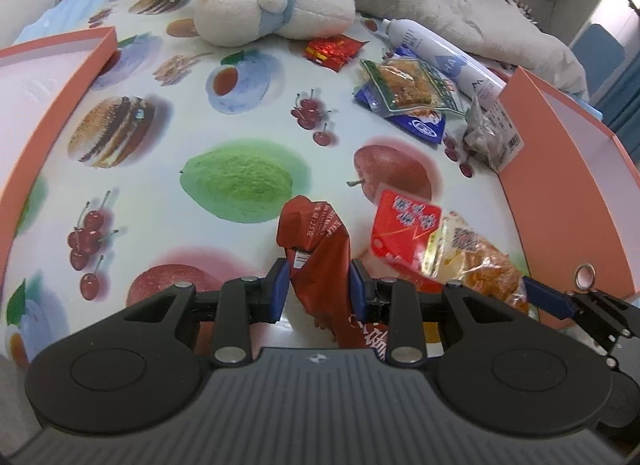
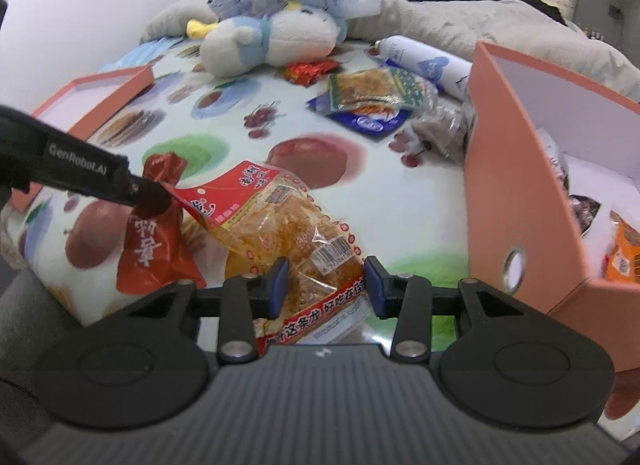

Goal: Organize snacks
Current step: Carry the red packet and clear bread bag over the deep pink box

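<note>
My left gripper (image 1: pixel 318 285) is shut on a crumpled dark red snack packet (image 1: pixel 316 249), which stands upright between the blue pads. In the right wrist view the same packet (image 2: pixel 154 241) hangs from the left gripper (image 2: pixel 148 193) at the left. My right gripper (image 2: pixel 326 285) is shut on the lower end of a clear bag of orange snacks with a red header (image 2: pixel 288 225). The bag slants up and away toward the red packet. From the left wrist camera, this bag (image 1: pixel 460 253) lies just right of the red packet, with a right finger (image 1: pixel 548 297) at its end.
An open orange box (image 2: pixel 520 169) holding some snacks stands at the right, and a shallow orange lid (image 1: pixel 52 77) lies at the left. Further back are a green packet (image 1: pixel 412 85), a small red packet (image 1: pixel 334 49), a crinkled clear packet (image 1: pixel 488 133), a white bottle (image 1: pixel 440 53) and a plush toy (image 1: pixel 272 9).
</note>
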The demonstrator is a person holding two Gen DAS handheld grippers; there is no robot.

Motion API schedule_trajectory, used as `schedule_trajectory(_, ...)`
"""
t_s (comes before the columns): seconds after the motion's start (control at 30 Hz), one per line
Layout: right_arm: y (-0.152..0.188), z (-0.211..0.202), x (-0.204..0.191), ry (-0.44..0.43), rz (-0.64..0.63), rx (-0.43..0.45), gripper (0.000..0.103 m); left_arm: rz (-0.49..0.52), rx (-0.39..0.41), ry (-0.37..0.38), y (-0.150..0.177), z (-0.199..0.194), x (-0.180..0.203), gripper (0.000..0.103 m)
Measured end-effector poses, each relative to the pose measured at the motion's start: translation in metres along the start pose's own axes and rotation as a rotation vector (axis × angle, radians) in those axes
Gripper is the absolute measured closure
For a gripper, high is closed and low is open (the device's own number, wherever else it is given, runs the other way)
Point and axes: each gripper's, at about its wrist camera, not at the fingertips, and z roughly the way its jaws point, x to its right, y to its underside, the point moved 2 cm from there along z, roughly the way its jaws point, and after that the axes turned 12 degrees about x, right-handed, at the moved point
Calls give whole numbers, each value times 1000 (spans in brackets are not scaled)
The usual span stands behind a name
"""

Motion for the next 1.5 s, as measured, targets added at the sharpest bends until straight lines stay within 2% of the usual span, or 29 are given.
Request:
schedule_trajectory(0.1, -5, 3, 2, 37, -22, 3, 60, 18, -7, 0, -4, 0, 7, 66)
schedule_trajectory(0.43, -42, -13, 20, 72, 50, 43, 60, 20, 25, 33, -36, -12, 25, 66)
schedule_trajectory(0.8, -112, -52, 41, 87, 35, 217, 60, 75, 127, 117, -109, -47, 56, 66)
schedule_trajectory(1.0, -145, -76, 58, 112, 17, 315, 60, 90, 167, 198, -146, -74, 91, 66)
schedule_trajectory(1.2, -163, -87, 80, 131, 13, 348, 60, 124, 227, 272, -172, -97, 131, 66)
schedule_trajectory(1.5, -174, -118, 122, 230, 18, 402, 60, 166, 252, 331, -185, -103, 185, 66)
